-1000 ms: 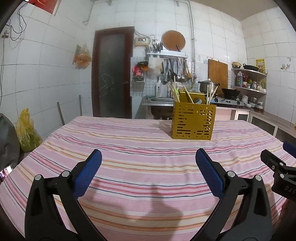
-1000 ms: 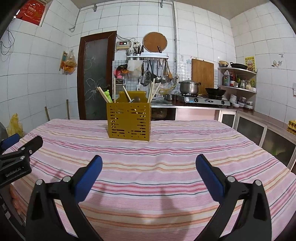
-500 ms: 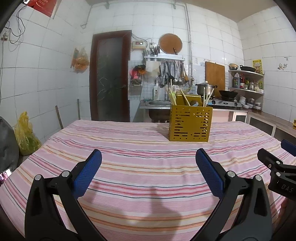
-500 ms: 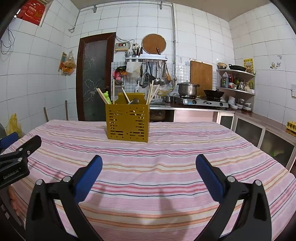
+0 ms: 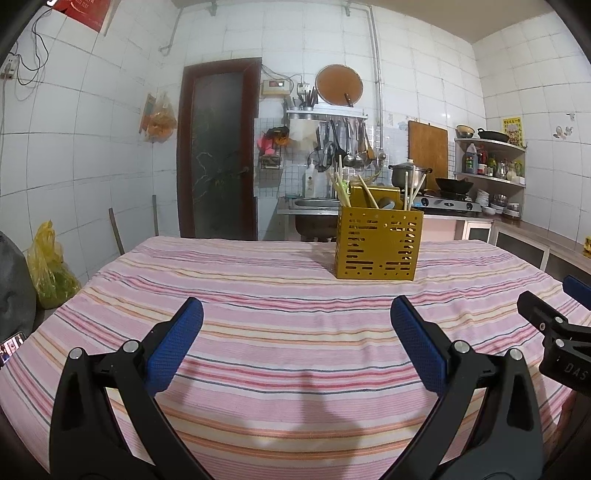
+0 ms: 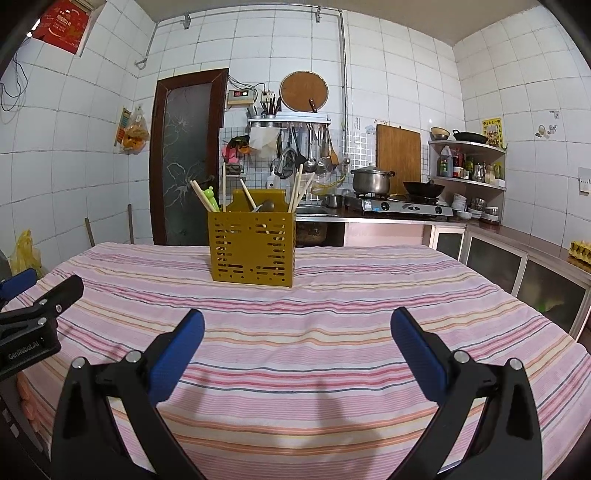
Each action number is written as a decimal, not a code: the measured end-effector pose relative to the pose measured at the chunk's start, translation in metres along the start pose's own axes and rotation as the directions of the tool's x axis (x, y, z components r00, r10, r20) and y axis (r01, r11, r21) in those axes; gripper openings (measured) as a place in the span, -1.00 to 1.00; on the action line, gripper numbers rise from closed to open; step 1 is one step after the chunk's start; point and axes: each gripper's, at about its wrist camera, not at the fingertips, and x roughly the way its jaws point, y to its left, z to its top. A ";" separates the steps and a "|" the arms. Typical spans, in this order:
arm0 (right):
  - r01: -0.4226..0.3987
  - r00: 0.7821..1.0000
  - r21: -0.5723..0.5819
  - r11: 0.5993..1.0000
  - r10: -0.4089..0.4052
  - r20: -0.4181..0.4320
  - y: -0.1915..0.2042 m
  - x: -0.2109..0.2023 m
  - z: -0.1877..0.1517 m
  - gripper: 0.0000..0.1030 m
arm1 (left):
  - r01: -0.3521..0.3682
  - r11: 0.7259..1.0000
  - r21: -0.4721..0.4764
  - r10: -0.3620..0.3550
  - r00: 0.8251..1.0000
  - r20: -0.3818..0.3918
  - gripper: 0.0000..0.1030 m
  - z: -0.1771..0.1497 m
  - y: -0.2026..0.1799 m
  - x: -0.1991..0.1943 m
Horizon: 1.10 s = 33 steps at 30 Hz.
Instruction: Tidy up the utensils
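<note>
The left tool (image 5: 295,325) is spread wide, and its blue pads (image 5: 173,343) hold nothing and touch nothing. The right tool (image 6: 295,328) is spread wide too, and it holds nothing. Both tools hang above the near end of the counter (image 6: 332,332), which wears a pink striped cloth. The yellow utensil holder (image 6: 252,249) stands upright at the far end of the counter, well apart from both tools. It has little slots cut in its sides. Chopsticks (image 6: 300,188) poke out of the top and lean this way and that, and a green piece (image 6: 210,195) sticks up on its left side. In the right wrist view the other tool shows at the left edge, and its black side reads "GenRobot.AI" (image 6: 24,350). In the left wrist view the other tool shows at the right edge, with the letters "DAS" (image 5: 574,371) on it, and the rest is cut off. Far behind the counter, a silver pot (image 6: 370,180) and a black wok (image 6: 423,189) sit on a gas stove (image 6: 402,206). A red poster (image 6: 61,24) hangs high on the left wall, but its writing is too small to read.
</note>
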 end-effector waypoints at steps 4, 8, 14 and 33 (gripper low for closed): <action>0.001 1.000 -0.002 1.000 -0.001 0.001 -0.001 0.000 0.001 0.91 | -0.001 1.000 0.000 0.001 1.000 0.000 0.90 0.000 0.000 0.000; 0.004 1.000 -0.005 1.000 -0.004 0.005 0.000 -0.001 0.000 0.91 | -0.002 1.000 -0.001 0.002 1.000 0.001 0.90 -0.001 0.000 0.000; 0.006 1.000 -0.005 1.000 -0.006 0.009 0.000 -0.002 0.001 0.91 | -0.003 1.000 -0.002 0.003 1.000 0.006 0.90 -0.001 0.000 0.000; 0.008 1.000 -0.002 1.000 -0.008 0.010 0.000 -0.003 0.000 0.91 | -0.003 1.000 0.005 0.003 1.000 0.016 0.90 -0.001 -0.002 -0.003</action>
